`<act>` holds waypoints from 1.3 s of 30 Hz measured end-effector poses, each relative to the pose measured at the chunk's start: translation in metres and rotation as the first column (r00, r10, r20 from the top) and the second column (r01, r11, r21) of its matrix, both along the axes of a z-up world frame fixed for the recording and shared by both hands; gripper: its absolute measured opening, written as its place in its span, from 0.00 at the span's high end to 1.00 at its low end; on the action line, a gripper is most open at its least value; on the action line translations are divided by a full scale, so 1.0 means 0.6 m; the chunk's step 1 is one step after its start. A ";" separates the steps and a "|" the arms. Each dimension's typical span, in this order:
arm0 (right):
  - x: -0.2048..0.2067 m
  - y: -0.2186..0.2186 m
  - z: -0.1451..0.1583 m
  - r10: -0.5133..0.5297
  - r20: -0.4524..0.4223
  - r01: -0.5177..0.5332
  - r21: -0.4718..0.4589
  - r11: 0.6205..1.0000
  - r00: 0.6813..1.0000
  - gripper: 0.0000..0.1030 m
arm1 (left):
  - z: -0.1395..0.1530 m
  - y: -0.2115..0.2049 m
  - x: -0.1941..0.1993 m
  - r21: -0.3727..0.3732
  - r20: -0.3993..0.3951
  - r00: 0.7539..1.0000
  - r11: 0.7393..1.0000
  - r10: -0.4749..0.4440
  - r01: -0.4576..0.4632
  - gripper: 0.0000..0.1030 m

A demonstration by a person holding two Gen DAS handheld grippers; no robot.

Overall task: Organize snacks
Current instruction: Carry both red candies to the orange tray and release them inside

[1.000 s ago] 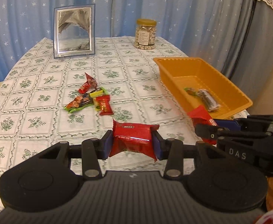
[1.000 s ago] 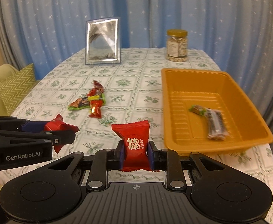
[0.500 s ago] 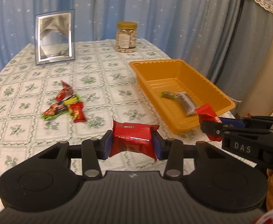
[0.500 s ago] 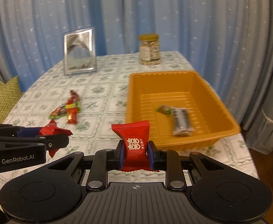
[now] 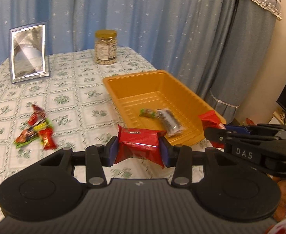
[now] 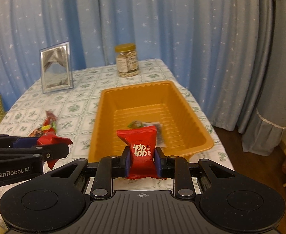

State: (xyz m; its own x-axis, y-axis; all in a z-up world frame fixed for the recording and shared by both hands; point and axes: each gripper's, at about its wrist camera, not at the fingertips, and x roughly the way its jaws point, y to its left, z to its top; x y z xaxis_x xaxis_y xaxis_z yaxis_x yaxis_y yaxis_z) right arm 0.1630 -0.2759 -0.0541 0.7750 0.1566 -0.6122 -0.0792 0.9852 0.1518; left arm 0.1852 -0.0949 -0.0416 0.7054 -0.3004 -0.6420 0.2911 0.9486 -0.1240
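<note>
The left gripper (image 5: 139, 149) is clamped on a red snack packet (image 5: 140, 143), pinched crosswise between its blue pads (image 5: 113, 150) and held above the counter (image 5: 80, 101) near the front corner of the orange tray (image 5: 183, 89). The right gripper (image 6: 142, 160) is closed on a second red packet with white characters (image 6: 141, 149), which stands upright between its fingers just in front of the tray's near rim. Each gripper shows in the other's view, side by side and apart. Inside the tray lie a green-ended wrapped candy (image 5: 147, 113) and a dark wrapped bar (image 5: 169, 121), touching each other on the ribbed floor toward the near end. To the left of the tray, a small cluster of loose snacks (image 5: 36, 130) in red, green and yellow wrappers rests on the floral tablecloth. Farther back on the counter stand a silver picture frame (image 5: 28, 51) at the left and a clear jar with a gold lid (image 5: 105, 47) near the middle, both in front of a blue star-patterned curtain (image 5: 143, 13).
</note>
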 end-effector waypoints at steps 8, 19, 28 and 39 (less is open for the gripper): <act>0.035 -0.032 -0.002 -0.039 0.000 0.039 0.010 0.999 0.999 0.75 | -0.005 -0.034 0.044 -0.003 0.011 0.999 0.999 -0.036 0.036 0.60; 0.096 -0.059 -0.018 -0.095 0.005 0.095 0.039 0.995 0.995 0.75 | -0.034 -0.065 0.100 0.023 0.002 0.997 0.997 -0.080 0.080 0.60; 0.121 -0.063 -0.040 -0.102 -0.015 0.103 0.076 0.992 0.995 0.75 | -0.051 -0.076 0.130 0.029 0.013 0.994 0.994 -0.106 0.105 0.59; 0.125 -0.067 -0.044 -0.106 -0.010 0.107 0.099 0.989 0.994 0.75 | -0.047 -0.048 0.119 0.056 0.049 0.996 0.996 -0.079 0.076 0.34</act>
